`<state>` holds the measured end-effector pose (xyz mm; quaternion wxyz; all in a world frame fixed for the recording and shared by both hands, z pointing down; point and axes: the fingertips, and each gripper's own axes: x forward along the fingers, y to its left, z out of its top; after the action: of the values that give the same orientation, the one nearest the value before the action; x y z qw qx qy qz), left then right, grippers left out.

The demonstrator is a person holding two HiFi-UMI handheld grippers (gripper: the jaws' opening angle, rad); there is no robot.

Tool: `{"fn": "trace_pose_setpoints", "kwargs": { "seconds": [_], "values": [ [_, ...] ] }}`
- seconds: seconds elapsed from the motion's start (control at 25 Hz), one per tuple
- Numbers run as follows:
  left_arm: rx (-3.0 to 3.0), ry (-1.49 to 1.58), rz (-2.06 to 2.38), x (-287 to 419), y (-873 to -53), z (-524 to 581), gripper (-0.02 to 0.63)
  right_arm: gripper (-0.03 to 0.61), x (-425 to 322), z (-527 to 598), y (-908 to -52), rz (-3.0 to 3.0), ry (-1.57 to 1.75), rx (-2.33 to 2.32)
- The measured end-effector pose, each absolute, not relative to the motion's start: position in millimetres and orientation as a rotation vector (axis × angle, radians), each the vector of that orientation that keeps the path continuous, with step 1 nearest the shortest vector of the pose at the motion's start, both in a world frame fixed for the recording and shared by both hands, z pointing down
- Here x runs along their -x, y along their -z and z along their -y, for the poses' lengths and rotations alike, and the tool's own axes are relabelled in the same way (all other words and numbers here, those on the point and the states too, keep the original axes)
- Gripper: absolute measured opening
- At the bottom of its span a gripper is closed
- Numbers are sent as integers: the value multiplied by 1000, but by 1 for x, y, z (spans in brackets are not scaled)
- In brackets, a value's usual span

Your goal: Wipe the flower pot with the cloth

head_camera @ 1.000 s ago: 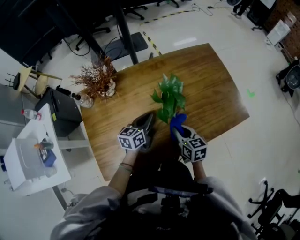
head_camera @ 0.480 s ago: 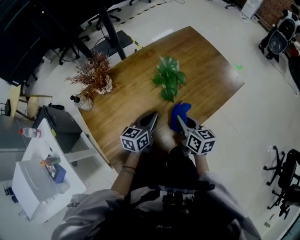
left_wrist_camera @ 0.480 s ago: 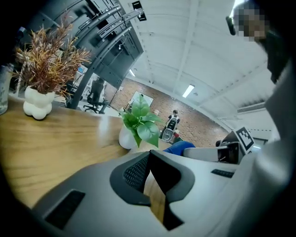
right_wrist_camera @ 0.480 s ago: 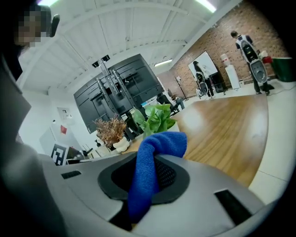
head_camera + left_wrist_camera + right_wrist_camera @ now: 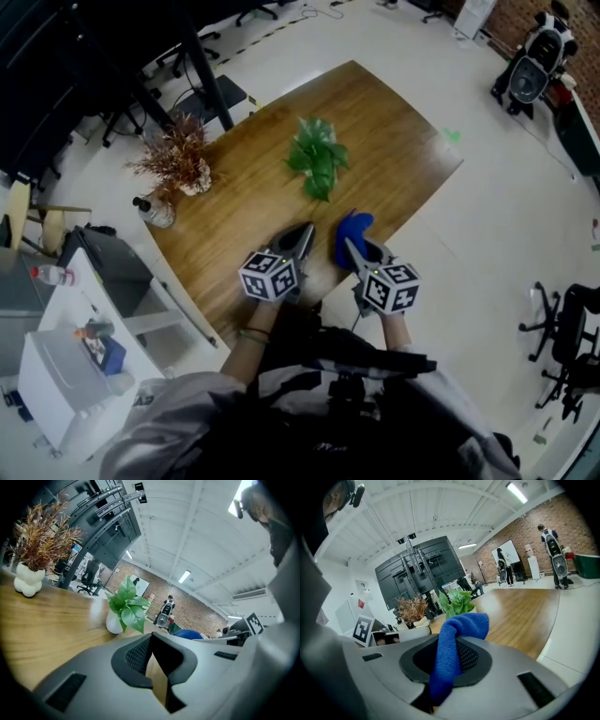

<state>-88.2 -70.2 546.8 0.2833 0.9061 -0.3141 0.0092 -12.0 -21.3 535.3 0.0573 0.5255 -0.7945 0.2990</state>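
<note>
— Cloth point(image 5: 457, 641): report position and grip.
— The blue cloth is clamped between the jaws of the right gripper point(image 5: 356, 253). One fold stands up past the jaw tips and bends over. The rest runs down between the pads. In the head view the cloth sits over the near edge of the table point(image 5: 253, 220).
— State of the left gripper point(image 5: 302, 236)?
— It is just beside the right one, also at the near edge. Its jaws are drawn together at the tips with nothing between them. Only a sliver of the wooden top shows through the gap behind the tips.
— Location of the flower pot point(image 5: 111, 623)?
— It stands upright near the middle of the table, beyond both grippers and apart from them. The cloth does not touch it. The pot is white and rounded. Its green leaves point(image 5: 317, 159) hang over it and hide it in the head view.
— Items farther out?
— A dried brown plant point(image 5: 176, 155) in a knobby white vase point(image 5: 27, 579) stands toward the far left corner, well apart from the flower pot. A clear bottle point(image 5: 157, 211) is near the vase. Off the table there is a white cart point(image 5: 56, 375) at the left, an office chair point(image 5: 562, 328) at the right, and a brick wall point(image 5: 562, 522) behind.
</note>
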Motion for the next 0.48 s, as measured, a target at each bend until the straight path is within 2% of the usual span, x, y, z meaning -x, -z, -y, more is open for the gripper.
{"fn": "trace_pose_setpoints", "kwargs": {
  "seconds": [0.48],
  "values": [
    [-2447, -71, 867, 75, -544, 67, 6, 58, 3, 17, -529, 2456, -850, -1547]
  ]
}}
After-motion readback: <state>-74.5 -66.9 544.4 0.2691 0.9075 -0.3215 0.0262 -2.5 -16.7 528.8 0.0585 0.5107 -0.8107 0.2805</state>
